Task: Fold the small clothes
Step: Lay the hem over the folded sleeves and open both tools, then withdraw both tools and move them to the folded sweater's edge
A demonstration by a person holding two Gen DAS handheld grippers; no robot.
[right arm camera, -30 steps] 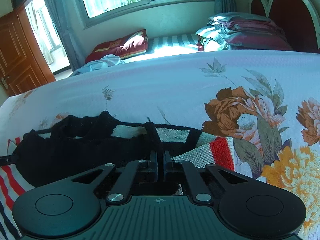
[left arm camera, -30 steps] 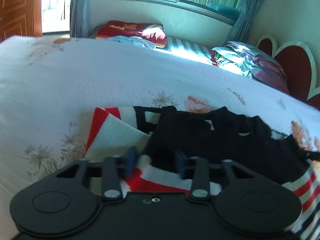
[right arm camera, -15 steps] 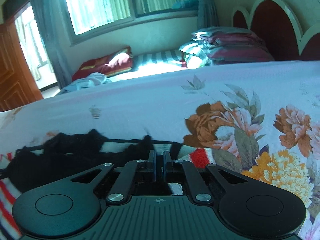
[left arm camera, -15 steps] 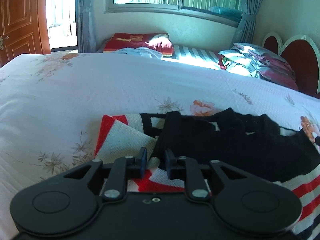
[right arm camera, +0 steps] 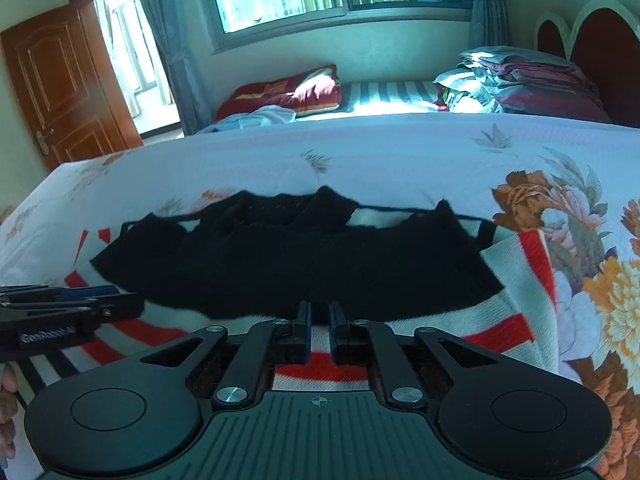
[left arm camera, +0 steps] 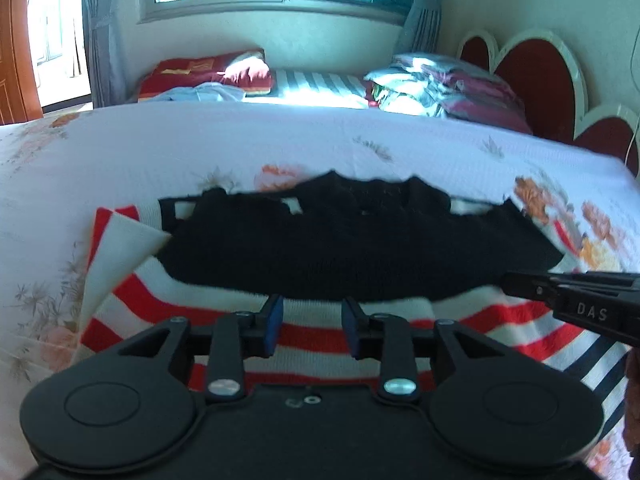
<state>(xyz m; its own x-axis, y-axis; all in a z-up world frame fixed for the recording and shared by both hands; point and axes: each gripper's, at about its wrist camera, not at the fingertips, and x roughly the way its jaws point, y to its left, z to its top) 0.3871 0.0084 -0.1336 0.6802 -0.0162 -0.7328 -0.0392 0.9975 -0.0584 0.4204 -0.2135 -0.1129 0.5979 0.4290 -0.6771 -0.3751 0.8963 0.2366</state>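
**Fold may slip loose**

While both grippers hover unclamped, risk of undone fold. Sweater (left arm camera: 320, 264) flat on bed (left arm camera: 240, 152), black part folded over stripes. Left gripper (left arm camera: 312, 326) jaws wide apart, right gripper (right arm camera: 319, 326) slightly apart, empty. Could snag knit, dragging layers askew.

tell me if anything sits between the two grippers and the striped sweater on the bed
Nothing visible does. The left gripper and right gripper both hover open just above the near hem of the striped sweater, which lies on the floral bedspread. The pillows and folded bedding sit far behind it.
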